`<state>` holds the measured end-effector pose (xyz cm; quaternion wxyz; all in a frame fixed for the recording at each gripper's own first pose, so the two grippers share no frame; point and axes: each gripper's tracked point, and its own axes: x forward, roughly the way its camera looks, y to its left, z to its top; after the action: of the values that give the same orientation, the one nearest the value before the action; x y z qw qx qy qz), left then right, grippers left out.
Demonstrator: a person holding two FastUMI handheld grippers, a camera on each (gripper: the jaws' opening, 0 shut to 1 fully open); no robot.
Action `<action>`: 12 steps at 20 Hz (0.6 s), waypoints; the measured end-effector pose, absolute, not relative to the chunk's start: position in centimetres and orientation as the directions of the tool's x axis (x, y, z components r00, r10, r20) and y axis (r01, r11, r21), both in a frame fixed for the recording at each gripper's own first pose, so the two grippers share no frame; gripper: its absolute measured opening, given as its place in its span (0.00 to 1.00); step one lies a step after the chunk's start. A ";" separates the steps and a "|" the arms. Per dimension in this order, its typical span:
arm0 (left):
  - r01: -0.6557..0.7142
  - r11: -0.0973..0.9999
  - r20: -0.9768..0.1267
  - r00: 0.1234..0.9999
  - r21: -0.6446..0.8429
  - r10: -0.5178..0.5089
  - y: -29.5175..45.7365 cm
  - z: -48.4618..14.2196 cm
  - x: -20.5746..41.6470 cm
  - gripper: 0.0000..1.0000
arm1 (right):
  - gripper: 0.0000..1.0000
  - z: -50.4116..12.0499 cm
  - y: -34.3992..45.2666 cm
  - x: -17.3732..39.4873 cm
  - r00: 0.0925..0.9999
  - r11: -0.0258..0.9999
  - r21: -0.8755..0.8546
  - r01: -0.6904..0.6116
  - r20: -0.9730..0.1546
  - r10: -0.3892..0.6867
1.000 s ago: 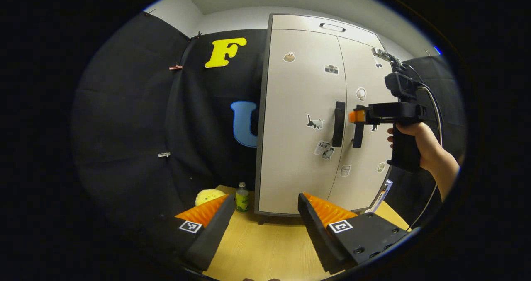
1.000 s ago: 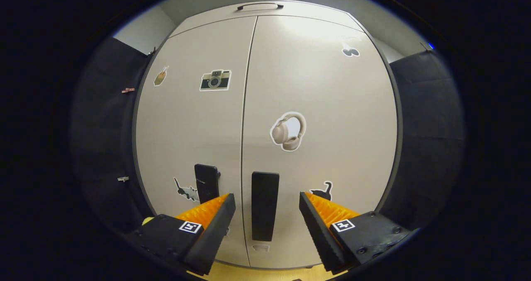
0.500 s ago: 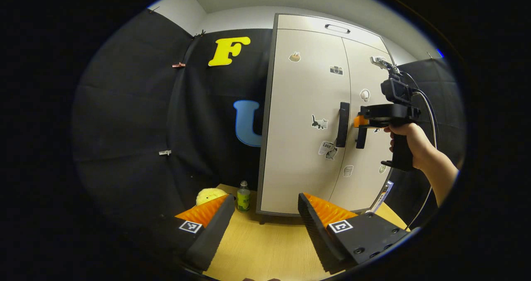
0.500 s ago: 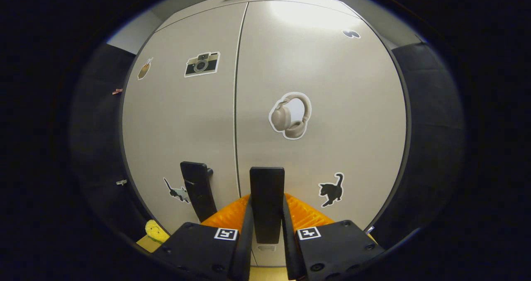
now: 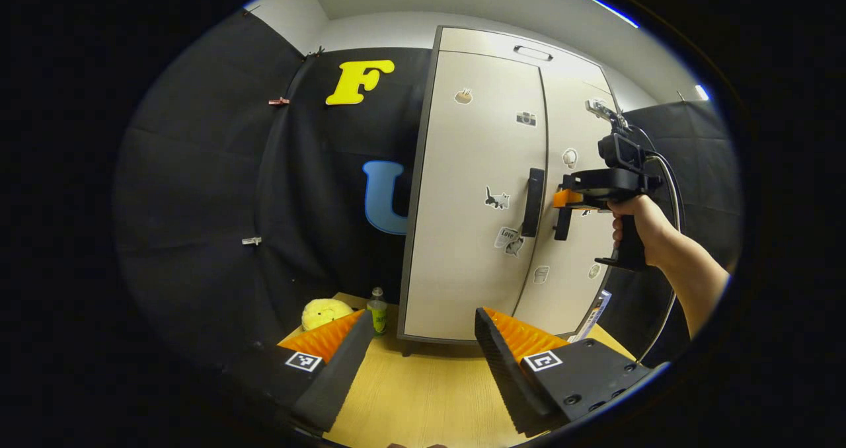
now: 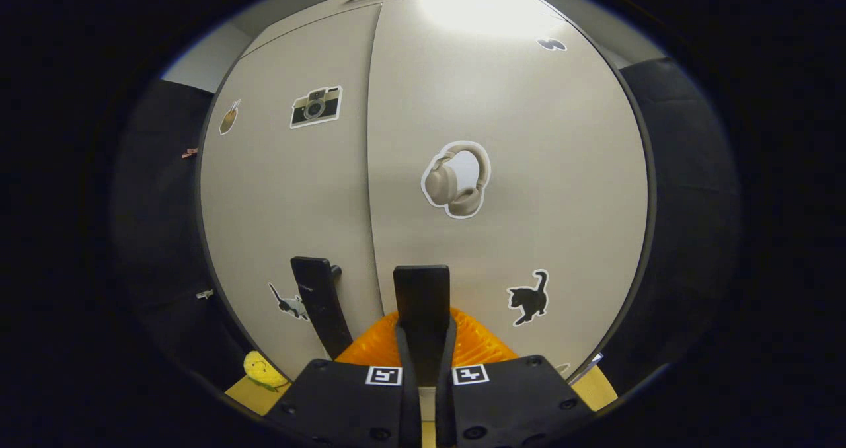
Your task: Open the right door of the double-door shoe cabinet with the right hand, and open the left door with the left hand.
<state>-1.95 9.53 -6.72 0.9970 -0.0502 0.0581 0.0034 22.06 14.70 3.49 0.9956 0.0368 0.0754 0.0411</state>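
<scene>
Clamping the right door's handle (image 6: 422,296) between both fingers, your right tool (image 6: 423,352) sits low against the right door (image 6: 515,137) of the shoe cabinet (image 5: 489,38), which stands upright at the back of the desk (image 5: 423,395). In the left gripper view your hand (image 5: 638,226) holds that tool level at the cabinet's mid-height, with the black booth cloth close behind your forearm. The left door's handle (image 6: 320,302) stands free just beside the gripped one, across the centre seam; the left door (image 5: 472,190) lies flush in its frame, while in the right gripper view the seam seems to widen toward the top, though whether the right door has parted is hard to tell. Your left tool (image 5: 416,349) hangs well back over the desk, fingers spread wide and holding nothing, with bare desk between it and the cabinet's bottom edge. A small bottle (image 5: 377,311) and a yellow plush toy (image 5: 322,312) sit near the cabinet's left corner.
</scene>
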 end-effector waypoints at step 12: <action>-0.003 0.998 -0.130 0.991 -0.057 -0.004 5.8 -6.8 -4.8 0.95 | 0.12 4.0 12.6 16.3 0.980 0.983 0.108 -0.149 -0.114 0.161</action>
<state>-4.75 5.83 -6.82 0.9975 -0.0285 0.0654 -0.0003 16.27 12.62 4.01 0.9938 0.0498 0.0612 0.0779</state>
